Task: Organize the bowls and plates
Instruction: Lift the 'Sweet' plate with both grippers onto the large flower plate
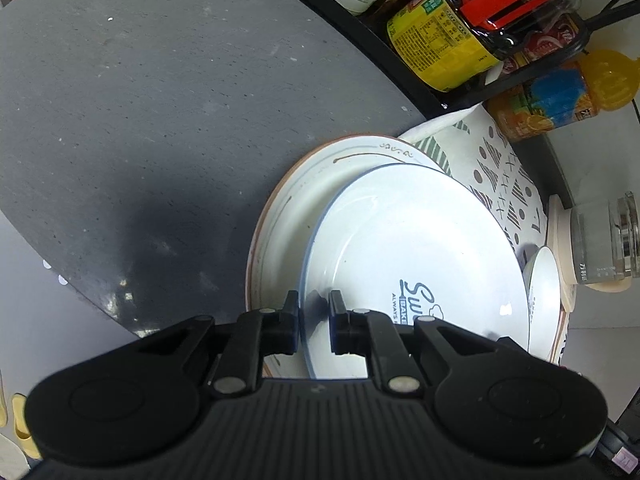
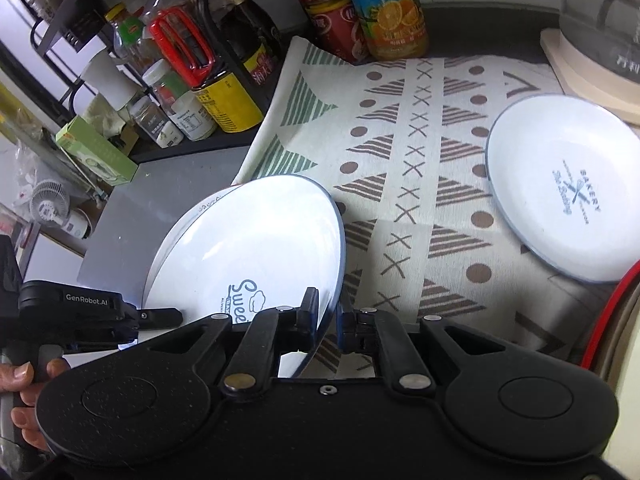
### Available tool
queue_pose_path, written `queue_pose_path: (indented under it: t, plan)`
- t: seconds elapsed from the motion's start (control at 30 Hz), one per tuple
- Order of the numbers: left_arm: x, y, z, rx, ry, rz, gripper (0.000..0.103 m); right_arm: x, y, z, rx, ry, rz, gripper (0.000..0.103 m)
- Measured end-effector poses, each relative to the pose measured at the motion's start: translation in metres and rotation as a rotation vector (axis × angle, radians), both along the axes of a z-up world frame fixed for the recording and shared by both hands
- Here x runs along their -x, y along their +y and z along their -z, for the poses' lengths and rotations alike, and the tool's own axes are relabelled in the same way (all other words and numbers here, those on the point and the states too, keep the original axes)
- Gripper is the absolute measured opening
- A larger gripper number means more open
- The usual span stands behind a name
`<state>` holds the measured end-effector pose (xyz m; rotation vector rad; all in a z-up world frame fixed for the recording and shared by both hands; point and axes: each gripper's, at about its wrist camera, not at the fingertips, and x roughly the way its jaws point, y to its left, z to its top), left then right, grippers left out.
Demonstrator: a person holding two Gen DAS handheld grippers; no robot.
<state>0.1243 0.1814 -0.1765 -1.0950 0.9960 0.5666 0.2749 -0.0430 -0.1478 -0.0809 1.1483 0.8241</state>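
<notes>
A white blue-rimmed plate with "Sweet" print (image 1: pixel 416 256) is held tilted over a larger brown-rimmed plate (image 1: pixel 296 200). My left gripper (image 1: pixel 314 312) is shut on its near rim. In the right wrist view my right gripper (image 2: pixel 328 316) is shut on the opposite rim of the same plate (image 2: pixel 256 248), and the left gripper shows at lower left (image 2: pixel 160 314). A small white "Bakery" bowl (image 2: pixel 560 184) rests on the patterned cloth (image 2: pixel 416 168) to the right; it also shows in the left wrist view (image 1: pixel 544 280).
A black rack with sauce bottles (image 2: pixel 236 92) and jars stands at the back left. Juice bottle (image 2: pixel 388 8) and can stand behind the cloth. A glass jar on a wooden coaster (image 1: pixel 600 240) sits at the right. Grey counter (image 1: pixel 160 120) lies left.
</notes>
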Motion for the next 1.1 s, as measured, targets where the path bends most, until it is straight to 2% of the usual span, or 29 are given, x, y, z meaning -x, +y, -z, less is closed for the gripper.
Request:
queue_pose_path:
  t: [0.1,0.2,0.3,0.37,0.53,0.57,0.9,1.0,1.1]
  plan:
    - [-0.003,0.002,-0.002,-0.005,0.023,0.007,0.011,-0.001,0.001,0.003,-0.005,0.02,0.013,0.008]
    - [-0.003,0.004,-0.012,-0.063,0.052,0.018,0.015,-0.001,0.003,0.006,0.002,0.023,0.012,0.006]
    - [-0.002,0.007,-0.024,-0.094,0.044,0.03,0.018,-0.002,0.004,0.006,-0.005,0.029,0.016,0.006]
    - [-0.001,0.009,-0.031,-0.13,0.038,0.033,0.026,-0.003,0.004,0.007,-0.004,0.032,0.016,0.006]
    - [0.001,0.012,-0.04,-0.199,0.049,0.024,0.036,-0.004,0.005,0.01,0.013,0.037,0.019,0.007]
    - [0.001,0.013,-0.039,-0.2,0.054,0.021,0.039,-0.004,0.006,0.01,0.015,0.038,0.017,0.007]
    - [0.003,0.016,-0.02,-0.172,0.105,0.006,0.039,-0.003,0.017,0.016,0.044,0.028,-0.001,0.009]
    - [0.005,0.017,-0.018,-0.168,0.097,-0.002,0.038,-0.003,0.018,0.018,0.047,0.035,-0.002,0.01]
    - [0.008,0.018,-0.016,-0.149,0.076,-0.015,0.033,-0.001,0.021,0.021,0.059,0.034,-0.011,0.011]
